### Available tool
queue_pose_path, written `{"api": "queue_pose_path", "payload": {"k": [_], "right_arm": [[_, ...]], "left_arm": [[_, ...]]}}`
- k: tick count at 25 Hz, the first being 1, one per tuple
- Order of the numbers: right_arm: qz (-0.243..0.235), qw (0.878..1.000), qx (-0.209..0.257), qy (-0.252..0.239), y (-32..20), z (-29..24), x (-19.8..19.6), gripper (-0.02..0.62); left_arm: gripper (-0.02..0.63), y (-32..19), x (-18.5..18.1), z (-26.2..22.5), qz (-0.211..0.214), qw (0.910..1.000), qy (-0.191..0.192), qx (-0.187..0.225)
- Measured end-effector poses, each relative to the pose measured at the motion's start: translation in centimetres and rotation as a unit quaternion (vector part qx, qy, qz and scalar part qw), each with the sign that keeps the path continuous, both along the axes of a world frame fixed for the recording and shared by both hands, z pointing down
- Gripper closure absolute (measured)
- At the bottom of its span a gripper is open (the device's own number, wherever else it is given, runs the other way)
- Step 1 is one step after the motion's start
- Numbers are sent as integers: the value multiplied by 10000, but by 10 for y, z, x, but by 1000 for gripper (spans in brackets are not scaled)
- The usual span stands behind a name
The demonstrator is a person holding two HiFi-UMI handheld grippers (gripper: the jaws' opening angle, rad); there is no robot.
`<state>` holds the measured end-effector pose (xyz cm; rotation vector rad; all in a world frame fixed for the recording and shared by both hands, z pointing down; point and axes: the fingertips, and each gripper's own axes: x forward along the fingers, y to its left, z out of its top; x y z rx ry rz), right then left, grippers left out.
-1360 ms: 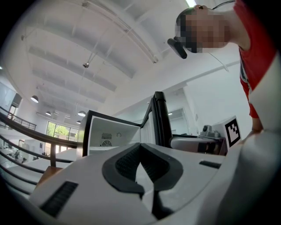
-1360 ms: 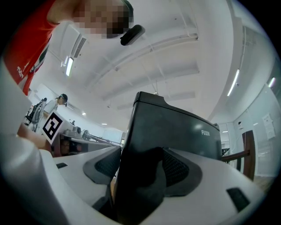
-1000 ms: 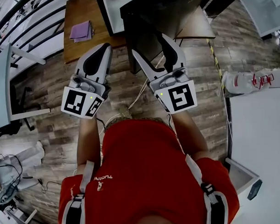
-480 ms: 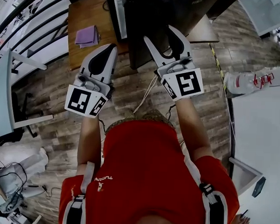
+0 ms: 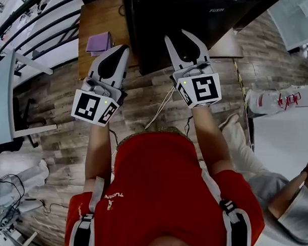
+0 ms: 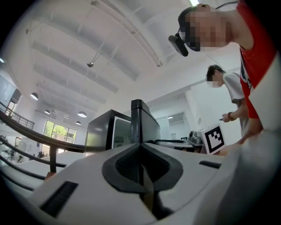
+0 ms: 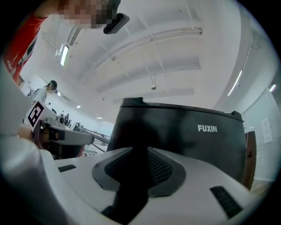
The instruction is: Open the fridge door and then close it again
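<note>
Head view alone shows purple cloth [image 5: 100, 42] on tabletop [image 5: 92, 17] near fridge [image 5: 218, 21]; left gripper [image 5: 123, 48] pressed together; right gripper [image 5: 175, 36] just closing, jaws apart, empty; plank floor [image 5: 57, 137].

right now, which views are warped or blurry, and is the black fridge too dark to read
Head view: sharp, evenly lit, the glossy black fridge shows little detail. Left gripper view: strong fisheye, dark corners, the white left hand-held gripper body soft up close. Right gripper view: same fisheye, fridge front dark but its white lettering reads.
</note>
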<state>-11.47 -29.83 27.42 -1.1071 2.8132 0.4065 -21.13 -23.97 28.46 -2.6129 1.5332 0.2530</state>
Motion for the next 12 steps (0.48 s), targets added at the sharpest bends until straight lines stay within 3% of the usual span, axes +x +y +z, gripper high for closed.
{"api": "queue_pose_path", "payload": {"k": [12], "right_arm": [[-48, 9999, -85, 52, -40, 6, -19, 531]], "left_arm": [[597, -24, -12, 1, -204, 9998, -29, -39]]}}
